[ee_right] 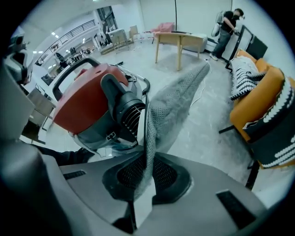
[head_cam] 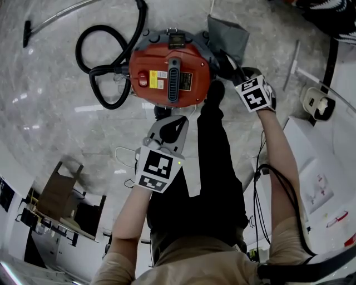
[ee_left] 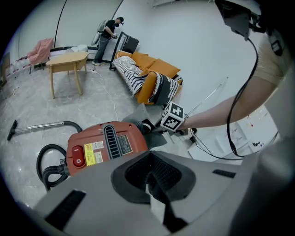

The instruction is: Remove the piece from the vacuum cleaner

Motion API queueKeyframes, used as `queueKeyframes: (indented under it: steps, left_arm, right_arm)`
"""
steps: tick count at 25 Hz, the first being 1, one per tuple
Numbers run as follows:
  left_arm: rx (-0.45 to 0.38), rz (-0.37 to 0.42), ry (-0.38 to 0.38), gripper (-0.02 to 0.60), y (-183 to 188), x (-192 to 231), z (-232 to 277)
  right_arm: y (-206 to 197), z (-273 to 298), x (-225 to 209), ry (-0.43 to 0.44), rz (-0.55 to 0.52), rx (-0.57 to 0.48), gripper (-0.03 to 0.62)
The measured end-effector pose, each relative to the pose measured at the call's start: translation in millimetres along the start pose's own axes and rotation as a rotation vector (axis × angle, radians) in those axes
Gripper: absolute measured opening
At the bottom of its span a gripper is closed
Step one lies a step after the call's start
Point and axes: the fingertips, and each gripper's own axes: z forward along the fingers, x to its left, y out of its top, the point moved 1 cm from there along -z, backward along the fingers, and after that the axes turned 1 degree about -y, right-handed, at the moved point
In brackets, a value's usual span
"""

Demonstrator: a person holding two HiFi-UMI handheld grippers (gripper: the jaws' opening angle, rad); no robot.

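Note:
The red vacuum cleaner (head_cam: 169,72) stands on the marble floor just beyond my feet; it also shows in the left gripper view (ee_left: 103,147) and the right gripper view (ee_right: 87,103). My right gripper (head_cam: 227,62) is at its right rear, shut on a grey mesh cloth piece (head_cam: 229,34). In the right gripper view that cloth (ee_right: 173,106) rises from between the pads of the right gripper (ee_right: 146,177), beside the vacuum's black motor housing (ee_right: 126,110). My left gripper (head_cam: 165,119) hovers at the vacuum's near side. In its own view the left gripper (ee_left: 151,180) has its pads together with nothing between them.
A black hose (head_cam: 105,67) loops left of the vacuum to a wand (head_cam: 55,16) lying on the floor. My black trouser leg (head_cam: 214,156) stands between the grippers. An orange sofa (ee_left: 147,73), a wooden table (ee_left: 67,62) and a person (ee_left: 108,34) are farther off.

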Motion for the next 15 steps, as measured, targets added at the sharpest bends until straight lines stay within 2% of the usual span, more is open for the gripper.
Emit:
queueKeyframes:
  steps: [5, 8, 15]
  left_arm:
    - [-0.032, 0.005, -0.018, 0.004, 6.6, -7.2, -1.4]
    - [-0.029, -0.004, -0.023, 0.005, 5.1, -9.9, 2.1]
    - [-0.017, 0.019, -0.026, 0.004, 8.8, -15.2, 12.8]
  right_arm:
    - [-0.5, 2.0, -13.7, -0.063, 0.029, -0.042, 0.025]
    - [1.2, 0.2, -10.9, -0.050, -0.008, -0.029, 0.025]
    - [0.8, 0.4, -13.3, -0.041, -0.004, -0.035, 0.025]
